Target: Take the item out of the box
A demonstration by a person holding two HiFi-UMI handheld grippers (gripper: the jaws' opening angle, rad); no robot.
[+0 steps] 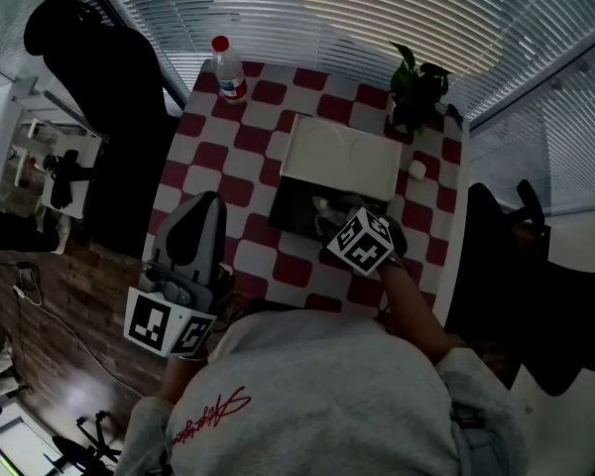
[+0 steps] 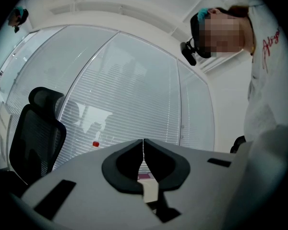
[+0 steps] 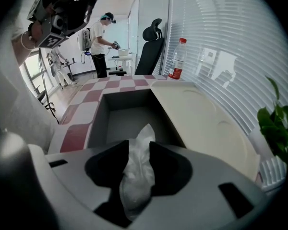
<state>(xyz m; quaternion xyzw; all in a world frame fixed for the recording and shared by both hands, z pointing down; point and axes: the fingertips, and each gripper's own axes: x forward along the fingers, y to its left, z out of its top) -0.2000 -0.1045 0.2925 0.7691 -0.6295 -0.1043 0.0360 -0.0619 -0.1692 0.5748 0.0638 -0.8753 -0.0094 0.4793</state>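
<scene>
Biggest thing is the table [image 1: 203,157] with a red and white checkered cloth, set against a wall of window blinds. A black office chair [image 3: 151,49] stands at its far corner.

In the middle of the table is the box [image 3: 129,116], open, dark inside, with its pale lid [image 1: 337,152] flipped flat on the window side.

The right gripper [image 3: 139,145] is over the open box, pointing into it. Its jaws are pinched on a crumpled clear plastic bag [image 3: 137,176], and both pads are touching it. The bag sticks out past the jaw tips, over the inside of the box. Whether the bag's still resting on the box floor, I honestly can't tell.

The left gripper [image 2: 143,143] is held up beside the table's near left edge, well away from the box. Its jaws are closed tip to tip, with nothing in them.

Smaller stuff: a potted green plant [image 1: 416,92] sits at the far right corner of the table. A clear bottle [image 1: 228,69] with a red cap and red label stands at the far left corner (right by the blinds).
</scene>
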